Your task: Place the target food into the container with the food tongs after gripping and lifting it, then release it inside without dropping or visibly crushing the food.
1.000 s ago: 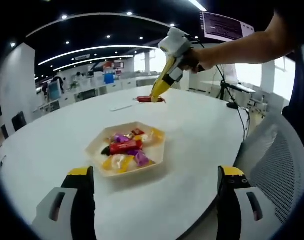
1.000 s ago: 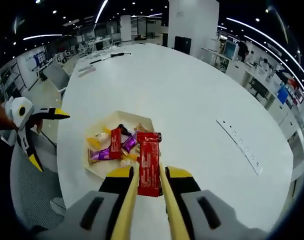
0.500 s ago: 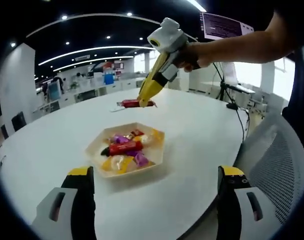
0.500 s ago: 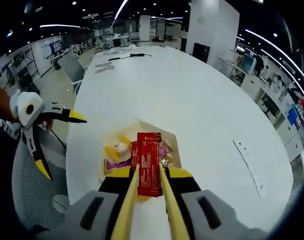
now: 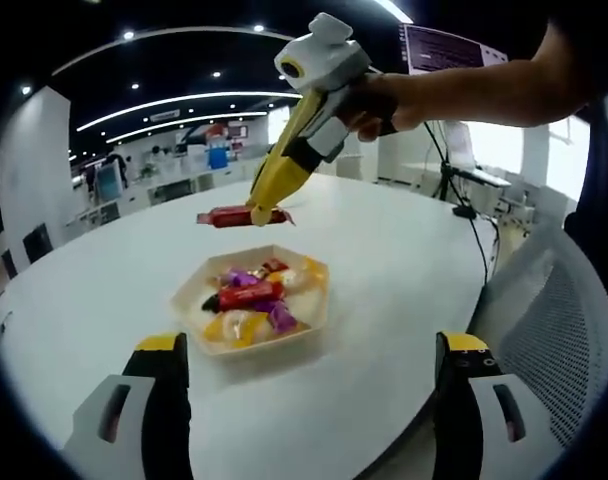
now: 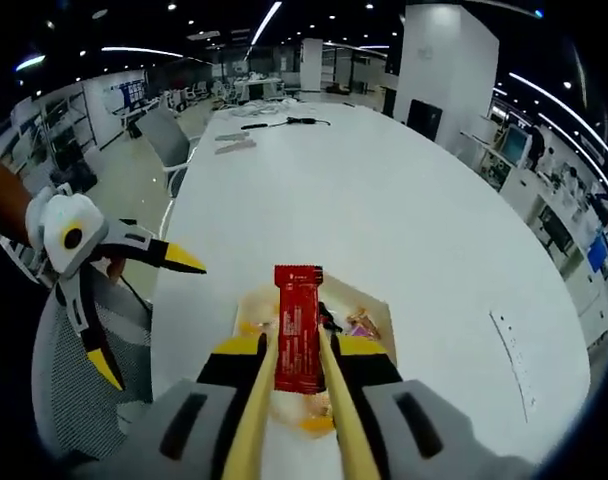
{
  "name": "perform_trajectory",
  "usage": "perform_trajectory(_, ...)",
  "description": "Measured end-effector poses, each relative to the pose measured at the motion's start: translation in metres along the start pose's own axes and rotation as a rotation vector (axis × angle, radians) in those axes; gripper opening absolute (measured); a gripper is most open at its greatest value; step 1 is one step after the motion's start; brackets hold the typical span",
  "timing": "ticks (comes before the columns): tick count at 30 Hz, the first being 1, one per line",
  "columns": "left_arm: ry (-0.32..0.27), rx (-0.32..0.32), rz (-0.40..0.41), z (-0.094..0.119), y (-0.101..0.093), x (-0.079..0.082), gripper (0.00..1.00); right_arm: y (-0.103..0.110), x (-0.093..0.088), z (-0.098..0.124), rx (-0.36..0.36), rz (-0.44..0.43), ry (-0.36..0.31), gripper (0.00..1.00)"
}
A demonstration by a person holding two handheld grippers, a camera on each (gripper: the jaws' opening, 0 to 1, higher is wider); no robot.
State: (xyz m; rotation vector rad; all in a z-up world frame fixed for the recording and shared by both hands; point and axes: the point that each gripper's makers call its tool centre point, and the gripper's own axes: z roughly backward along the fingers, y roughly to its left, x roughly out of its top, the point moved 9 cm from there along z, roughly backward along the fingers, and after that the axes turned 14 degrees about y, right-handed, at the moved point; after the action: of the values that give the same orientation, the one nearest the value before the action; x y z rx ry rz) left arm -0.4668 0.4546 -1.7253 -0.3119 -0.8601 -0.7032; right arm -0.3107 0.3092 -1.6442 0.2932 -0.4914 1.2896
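**Bar over tray, release pending**

Left gripper view: right gripper (image 5: pixel 267 203) has carried the red bar (image 5: pixel 229 216) closer, now above the tray (image 5: pixel 314 312) mid-counter. Left jaws apart, empty.

Right gripper view: jaws clamped on bar's (image 6: pixel 297 328) long edges. Likely light, crushable, slick wrapper; keep squeeze gentle.

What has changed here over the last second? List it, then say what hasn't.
The right hand-held gripper, shut on the red foil-wrapped snack bar, has carried it in the air from beyond the tray to above the beige hexagonal tray of wrapped sweets. Unchanged: the grip on the bar, the tray's contents, and the left hand-held gripper, open and off the tray.
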Motion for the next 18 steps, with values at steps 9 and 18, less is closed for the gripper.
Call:
perform_trajectory(9,-0.006,-0.011,-0.003,0.000,-0.002,0.001,0.99,0.000,-0.004,0.001,-0.002,0.023,-0.021,0.27)
perform_trajectory(18,-0.001,-0.010,-0.009,0.000,-0.002,0.001,0.99,-0.005,-0.001,0.015,-0.030,0.033,-0.178,0.28)
